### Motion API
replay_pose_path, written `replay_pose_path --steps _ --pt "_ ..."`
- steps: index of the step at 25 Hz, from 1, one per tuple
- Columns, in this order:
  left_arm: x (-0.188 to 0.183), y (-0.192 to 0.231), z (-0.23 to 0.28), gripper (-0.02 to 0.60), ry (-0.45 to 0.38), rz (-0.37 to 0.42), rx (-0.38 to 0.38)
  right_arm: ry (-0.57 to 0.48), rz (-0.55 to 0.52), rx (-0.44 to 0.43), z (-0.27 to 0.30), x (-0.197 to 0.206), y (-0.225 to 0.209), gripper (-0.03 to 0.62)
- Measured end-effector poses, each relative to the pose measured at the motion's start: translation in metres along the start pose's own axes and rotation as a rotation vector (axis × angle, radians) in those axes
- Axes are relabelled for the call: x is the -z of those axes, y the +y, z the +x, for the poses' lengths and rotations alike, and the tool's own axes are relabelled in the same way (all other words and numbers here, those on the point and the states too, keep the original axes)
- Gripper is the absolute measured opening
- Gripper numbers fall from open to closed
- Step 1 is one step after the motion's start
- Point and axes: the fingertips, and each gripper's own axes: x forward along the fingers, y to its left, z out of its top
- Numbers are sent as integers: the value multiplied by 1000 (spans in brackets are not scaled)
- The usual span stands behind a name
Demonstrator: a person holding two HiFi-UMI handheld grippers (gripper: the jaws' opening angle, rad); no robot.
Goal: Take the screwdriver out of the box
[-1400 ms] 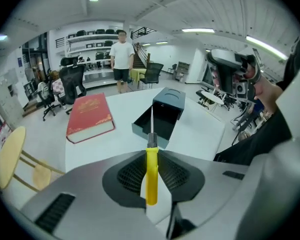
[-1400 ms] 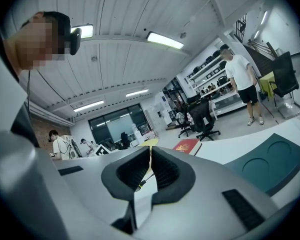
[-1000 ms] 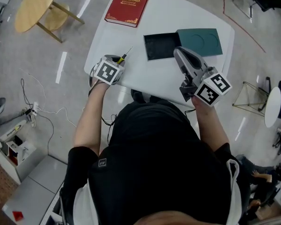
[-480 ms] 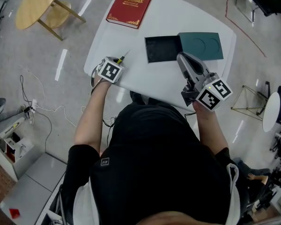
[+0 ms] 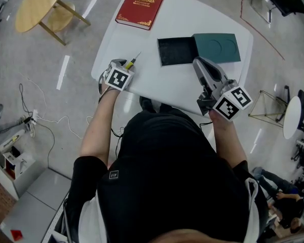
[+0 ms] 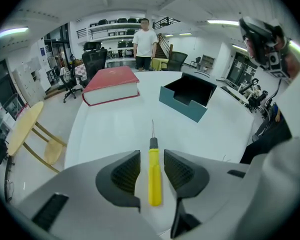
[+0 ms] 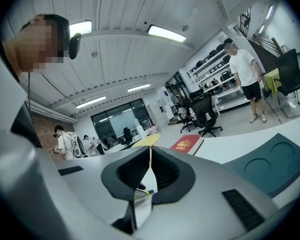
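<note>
The yellow-handled screwdriver (image 6: pixel 154 176) lies on the white table (image 5: pixel 157 87) near its left edge, tip pointing away toward the box. My left gripper (image 6: pixel 151 156) straddles the handle; its jaws are opening and the pads stand clear of it on both sides. In the head view the left gripper (image 5: pixel 125 65) angles down over the screwdriver (image 5: pixel 132 61). The open dark box (image 5: pixel 176 51) is empty, with its teal lid (image 5: pixel 217 47) beside it on the right. My right gripper (image 5: pixel 197 61) hovers near the lid, shut and holding nothing.
A red book (image 5: pixel 141 5) lies at the table's far end. A round wooden side table (image 5: pixel 38 6) stands on the floor to the left, with cables (image 5: pixel 40 119) below it. A person (image 6: pixel 145 36) stands beyond the table.
The left gripper has sunk slightly toward the table with the screwdriver under it. The right gripper has hardly moved.
</note>
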Motion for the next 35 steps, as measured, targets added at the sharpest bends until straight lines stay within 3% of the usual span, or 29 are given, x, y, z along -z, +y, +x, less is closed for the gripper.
replay_pose_path --steps 11,18,28,35 --pt "-17 -2 -51 145 -209 -32 -34 -11 -32 22 -5 5 27 31" --pt "-37 -24 -108 99 -372 -122 -72 -21 -55 -12 -21 -3 29 32" --pt "-97 -113 -190 54 -629 -254 -136 -27 -153 -66 -88 -19 15 31" --pt "-140 -168 -249 44 -797 -257 -205 -38 -237 -150 -133 -34 23 29"
